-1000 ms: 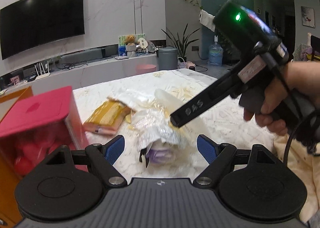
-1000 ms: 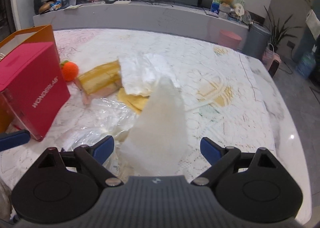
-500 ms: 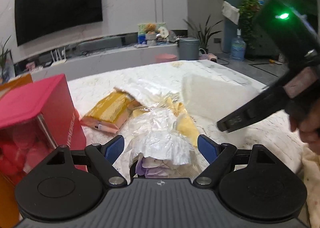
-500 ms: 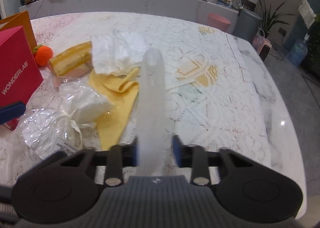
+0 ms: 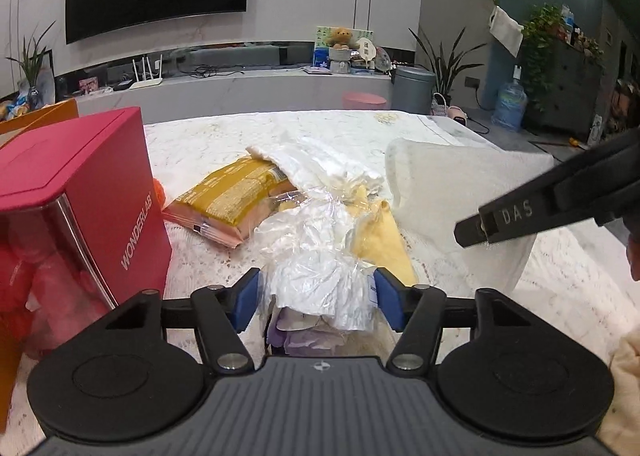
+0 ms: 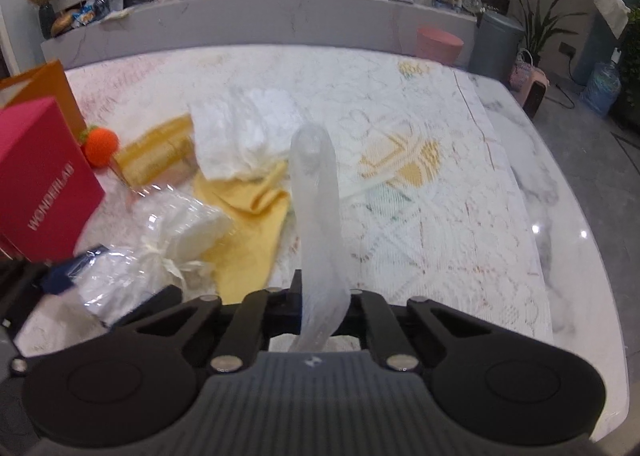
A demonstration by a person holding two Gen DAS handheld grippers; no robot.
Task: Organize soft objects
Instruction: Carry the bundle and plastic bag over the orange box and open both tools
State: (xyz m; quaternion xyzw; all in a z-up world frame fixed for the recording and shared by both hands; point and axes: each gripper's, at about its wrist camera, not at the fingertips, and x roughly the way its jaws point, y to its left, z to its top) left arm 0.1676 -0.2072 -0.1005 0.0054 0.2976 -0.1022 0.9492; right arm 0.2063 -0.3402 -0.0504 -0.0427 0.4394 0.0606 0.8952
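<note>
Pinching the translucent white pouch (image 6: pixel 318 216) edge-on, our right gripper (image 6: pixel 322 298) now has its jaws clenched on it, where a second ago they stood wide with the pouch loose between them; it is lifted clear of the lace-covered table (image 6: pixel 460 216). Our left gripper (image 5: pixel 316 298) has narrowed around the crinkled plastic bag (image 5: pixel 320 248), blue pads touching its sides, though we cannot tell whether it truly grips. Beside lie the yellow cloth (image 6: pixel 248 224), snack packet (image 5: pixel 236 200) and red box (image 5: pixel 80 196). We judge sorting can proceed.
</note>
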